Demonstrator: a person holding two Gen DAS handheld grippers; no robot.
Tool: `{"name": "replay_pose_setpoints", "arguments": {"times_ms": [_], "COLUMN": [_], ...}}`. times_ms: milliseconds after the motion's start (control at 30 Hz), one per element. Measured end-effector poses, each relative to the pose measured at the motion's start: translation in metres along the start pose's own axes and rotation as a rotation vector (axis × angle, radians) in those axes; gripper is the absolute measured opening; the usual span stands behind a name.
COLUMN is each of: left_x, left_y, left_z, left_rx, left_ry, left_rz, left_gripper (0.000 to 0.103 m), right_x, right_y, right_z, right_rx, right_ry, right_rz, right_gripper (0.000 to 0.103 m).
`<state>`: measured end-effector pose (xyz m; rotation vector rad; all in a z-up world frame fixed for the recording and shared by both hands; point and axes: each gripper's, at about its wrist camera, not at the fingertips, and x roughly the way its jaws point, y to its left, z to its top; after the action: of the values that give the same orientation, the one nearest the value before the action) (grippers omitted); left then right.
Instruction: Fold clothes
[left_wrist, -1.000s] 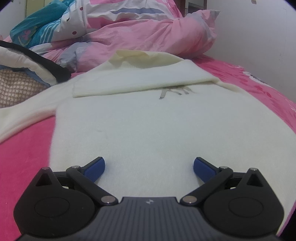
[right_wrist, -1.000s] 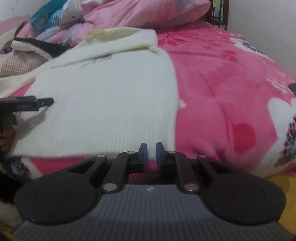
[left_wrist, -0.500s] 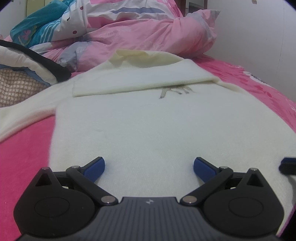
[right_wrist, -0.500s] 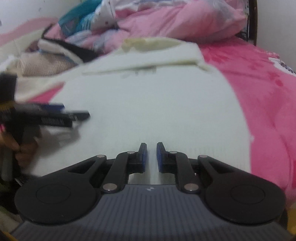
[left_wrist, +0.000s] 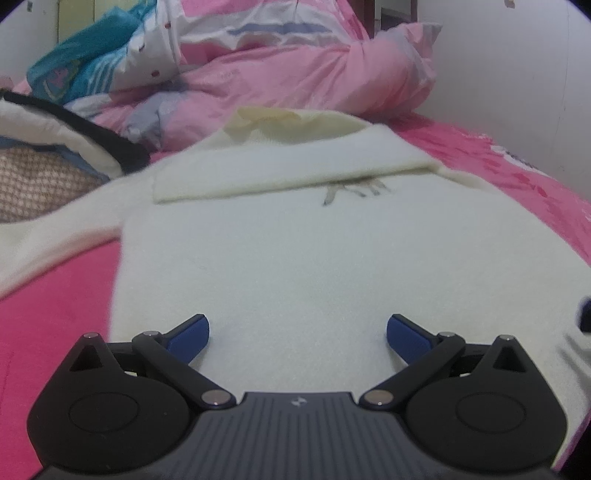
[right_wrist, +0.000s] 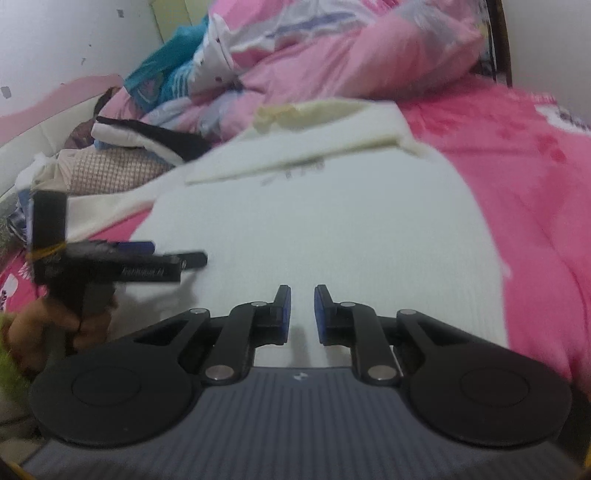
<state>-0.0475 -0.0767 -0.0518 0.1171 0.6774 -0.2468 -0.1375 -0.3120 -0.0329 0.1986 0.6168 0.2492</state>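
A cream-white knitted sweater (left_wrist: 314, 258) is laid flat on a bright pink patterned bedsheet (right_wrist: 535, 192), directly ahead of and beneath both pairs of tongs. One sleeve (left_wrist: 280, 173) is already folded across the chest, far ahead of the tips, while the other sleeve (left_wrist: 55, 240) is seen trailing off to the left of the left gripper (left_wrist: 297, 334). A pink crumpled quilt (left_wrist: 295, 85) and a heap of other clothes (right_wrist: 122, 166) are seen well beyond the sweater.

The left gripper is held wide open just above the sweater's near part, with only cloth lying flat below and nothing pinched between its blue pads (left_wrist: 192, 334). The right gripper (right_wrist: 302, 314) is kept narrow, a small gap being visible between its pads (right_wrist: 284, 310), and nothing is caught in that gap; it is placed over the ribbed hem, with the sweater's right edge off to its right. In the right wrist view the left gripper is seen from the side, carried by a hand (right_wrist: 55, 325), to the left of the right gripper.

The step in hand is judged to be the positioning of both tongs over the hem, before a fold of the body. For the next move, the hem would need to be pinched at both lower corners, and the right jaws would probably have to be widened first so that the thick knit can be taken in.
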Motion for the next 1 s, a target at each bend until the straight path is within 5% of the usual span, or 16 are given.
{"name": "replay_pose_setpoints", "arguments": {"times_ms": [233,500,1000], "left_x": [-0.002,0.002,0.002], "left_y": [0.004,0.013,0.013], "left_z": [-0.001,-0.007,-0.008], "left_rx": [0.008,-0.04,-0.048], "left_ry": [0.011,0.024,0.026], "left_rz": [0.078,0.054,0.05], "left_gripper": [0.103,0.103,0.103], "right_x": [0.044,0.079,0.078], "right_y": [0.021,0.036,0.044], "right_z": [0.02,0.018,0.003], "right_rx": [-0.062,-0.094,-0.119], "right_ry": [-0.049,-0.017,-0.013], "right_rz": [0.022,0.009,-0.019], "right_gripper": [0.013,0.013,0.016]}}
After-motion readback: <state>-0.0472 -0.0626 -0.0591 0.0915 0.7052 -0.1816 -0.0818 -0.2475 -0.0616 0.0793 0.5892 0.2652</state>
